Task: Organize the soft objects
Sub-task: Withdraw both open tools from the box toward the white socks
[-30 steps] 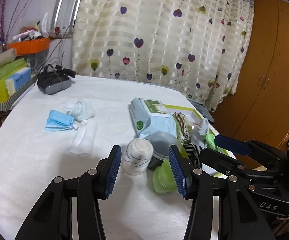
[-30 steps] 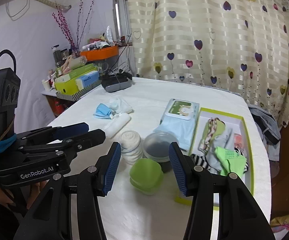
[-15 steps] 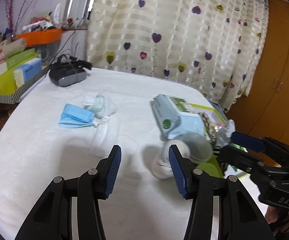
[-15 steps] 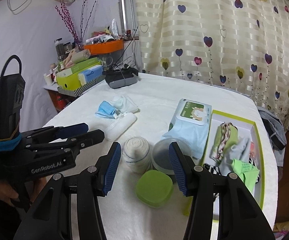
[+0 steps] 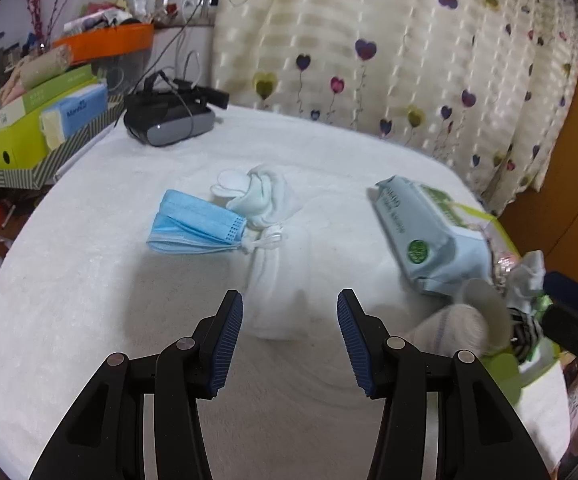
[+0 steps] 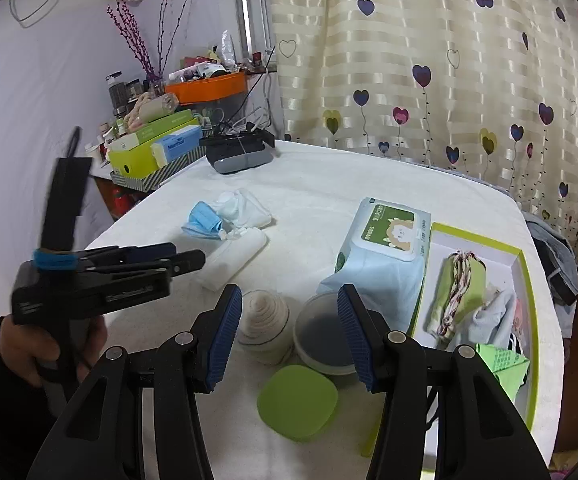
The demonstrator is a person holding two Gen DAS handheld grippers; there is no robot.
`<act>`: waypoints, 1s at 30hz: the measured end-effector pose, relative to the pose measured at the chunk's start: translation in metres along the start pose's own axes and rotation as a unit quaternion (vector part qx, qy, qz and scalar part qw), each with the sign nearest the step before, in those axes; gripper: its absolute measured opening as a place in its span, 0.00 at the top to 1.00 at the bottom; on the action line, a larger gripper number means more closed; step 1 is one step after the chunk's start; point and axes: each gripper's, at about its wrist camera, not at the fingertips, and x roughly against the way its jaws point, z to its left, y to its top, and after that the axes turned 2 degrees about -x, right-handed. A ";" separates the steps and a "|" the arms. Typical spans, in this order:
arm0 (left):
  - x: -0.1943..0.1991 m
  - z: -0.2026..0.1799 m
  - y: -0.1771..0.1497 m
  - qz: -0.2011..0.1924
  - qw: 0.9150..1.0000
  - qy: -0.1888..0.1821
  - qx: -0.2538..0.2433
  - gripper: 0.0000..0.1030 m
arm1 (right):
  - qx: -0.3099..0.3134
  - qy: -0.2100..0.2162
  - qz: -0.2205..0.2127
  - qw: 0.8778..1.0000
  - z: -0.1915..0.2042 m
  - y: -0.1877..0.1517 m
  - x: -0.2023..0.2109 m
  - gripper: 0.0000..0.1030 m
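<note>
Heart-printed cream curtains (image 5: 389,52) hung behind a table (image 5: 69,300) draped in white fleecy cloth.

From the left wrist camera, the left gripper (image 5: 289,338) stood wide open and empty, its blue-ribbed pads flanking the near end of a rolled white towel (image 5: 279,280). That framing suggested the towel was the next soft thing to be picked up. Just beyond the towel lay a folded blue pleated face mask (image 5: 193,226), touching a crumpled pale sock bundle (image 5: 263,196). Right of the towel sat a light-blue wet-wipe pack with a green label (image 5: 421,232), leaning toward the green-rimmed box (image 5: 497,228). A black and grey headset (image 5: 169,120) rested far behind the towel, by the table's back edge.

From the right wrist camera, the right gripper (image 6: 289,338) was also wide open, holding nothing, poised above a cream wound yarn-like ball (image 6: 264,330) and a round grey plastic tub (image 6: 323,338), both just right of the towel (image 6: 233,258). A green rounded-square lid (image 6: 297,402) lay nearer the camera than the tub. Further right of the towel, the green-rimmed box (image 6: 527,320) already held folded socks and cloths, likely the collecting place. The left gripper (image 6: 161,258), gripped by a hand, pointed at the towel's near end, probably to lift it toward that box.
</note>
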 end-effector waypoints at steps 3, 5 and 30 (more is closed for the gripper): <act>-0.017 -0.001 0.003 0.019 1.000 0.005 -0.009 0.53 | -0.003 0.001 -0.003 1.000 -0.004 0.004 -0.002 0.50; -0.026 -0.001 0.005 0.027 1.000 0.008 -0.014 0.53 | -0.006 0.002 -0.005 1.000 -0.008 0.006 -0.002 0.50; 0.008 0.016 -0.021 0.006 1.000 -0.014 0.009 0.82 | 0.001 0.010 0.000 1.000 0.006 0.015 -0.010 0.50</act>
